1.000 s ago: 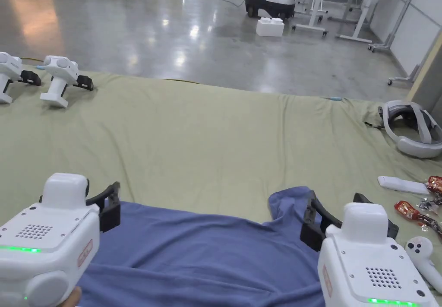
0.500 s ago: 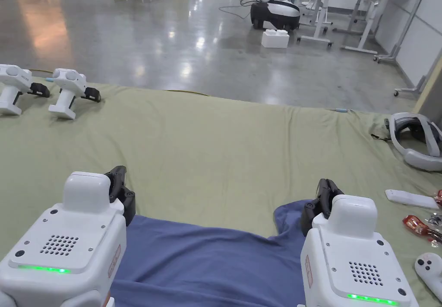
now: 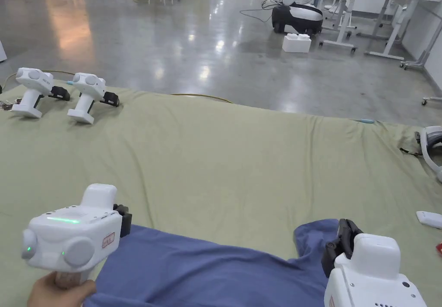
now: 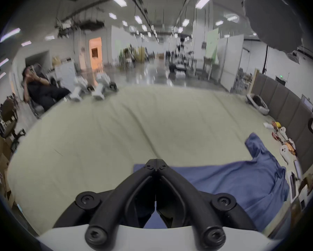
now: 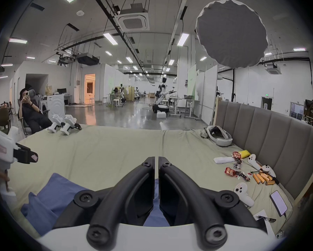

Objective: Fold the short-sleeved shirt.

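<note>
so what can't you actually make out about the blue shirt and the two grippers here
- Blue short-sleeved shirt: its near part is cut off by the bottom edge of the head view.
- Left white handheld gripper: jaws closed at the shirt's far edge; their own black links hide whether cloth is pinched.
- Right white handheld gripper: jaws nearly together over the shirt; the links hide any pinch.
- Left gripper view: motion-blurred, so far objects are unclear.

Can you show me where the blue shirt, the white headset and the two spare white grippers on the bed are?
Blue short-sleeved shirt (image 3: pixel 207 269), head view, on its flat body.
White padded headset (image 5: pixel 221 137), right gripper view, on its band.
Two spare white pistol-shaped grippers (image 3: pixel 88 94), head view, on the nearer one's body.
</note>
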Motion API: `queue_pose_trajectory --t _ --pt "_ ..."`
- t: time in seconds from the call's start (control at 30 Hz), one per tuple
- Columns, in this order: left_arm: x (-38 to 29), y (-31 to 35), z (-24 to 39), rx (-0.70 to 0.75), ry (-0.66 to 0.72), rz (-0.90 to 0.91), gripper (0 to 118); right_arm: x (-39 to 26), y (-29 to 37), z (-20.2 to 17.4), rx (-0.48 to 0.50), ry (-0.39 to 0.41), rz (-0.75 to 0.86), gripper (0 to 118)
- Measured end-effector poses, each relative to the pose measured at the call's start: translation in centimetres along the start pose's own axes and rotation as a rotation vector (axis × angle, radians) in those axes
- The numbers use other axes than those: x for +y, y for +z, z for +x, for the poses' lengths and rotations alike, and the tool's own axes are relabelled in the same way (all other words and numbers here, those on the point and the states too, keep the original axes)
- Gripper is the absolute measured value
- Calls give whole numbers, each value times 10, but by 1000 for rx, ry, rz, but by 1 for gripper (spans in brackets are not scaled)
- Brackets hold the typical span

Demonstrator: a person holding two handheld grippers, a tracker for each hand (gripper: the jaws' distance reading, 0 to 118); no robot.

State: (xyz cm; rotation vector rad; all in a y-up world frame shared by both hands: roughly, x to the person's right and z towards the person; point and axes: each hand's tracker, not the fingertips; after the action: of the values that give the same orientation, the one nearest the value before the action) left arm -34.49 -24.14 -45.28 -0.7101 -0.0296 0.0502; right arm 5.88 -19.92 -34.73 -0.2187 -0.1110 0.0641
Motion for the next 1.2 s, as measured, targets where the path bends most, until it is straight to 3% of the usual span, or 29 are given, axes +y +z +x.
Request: queue_pose_trajectory --t 0.13,0.2,0.27,0.3,0.57,0.7,0.73,0.77,0.8,0.87,0.97,1.03,1.1,1.13,1.2 --pt "14 -48 -10 -37 2 -196 9 -11 -17 3 12 12 -85 6" --pt "18 -66 -14 -47 15 -248 31 -16 -23 5 4 15 -110 6" --pt "24 -83 -20 -38 33 -298 68 -22 -27 8 1 18 -130 6" --pt "26 -89 -21 -37 48 -314 70 -24 -30 9 -1 22 -143 6" --pt "19 -128 -28 39 86 -483 69 -44 -50 18 -15 24 -271 6" --pt "13 -124 -10 70 5 -439 66 -53 -54 23 -19 19 -314 6" --pt "12 -124 -7 75 -24 -419 60 -55 -56 24 -22 13 -326 6" --pt "10 -125 -4 80 -50 -407 39 -57 -58 26 -25 5 -338 6" --pt "9 -125 1 75 -52 -403 25 -60 -59 29 -28 -2 -347 6" --pt "7 -126 8 73 -83 -405 8 -61 -65 34 -61 -8 -381 6" --pt "4 -126 6 74 -154 -391 7 -60 -78 52 -117 -34 -426 7" --pt "6 -119 1 53 -127 -377 6 -55 -90 71 -142 -53 -456 19" --pt "8 -108 -5 34 -83 -333 6 -52 -107 93 -140 -88 -506 60" --pt "8 -104 -7 29 -75 -331 6 -50 -119 105 -118 -114 -551 73" --pt "10 -94 -8 31 -61 -299 6 -50 -143 126 -77 -138 -640 79"
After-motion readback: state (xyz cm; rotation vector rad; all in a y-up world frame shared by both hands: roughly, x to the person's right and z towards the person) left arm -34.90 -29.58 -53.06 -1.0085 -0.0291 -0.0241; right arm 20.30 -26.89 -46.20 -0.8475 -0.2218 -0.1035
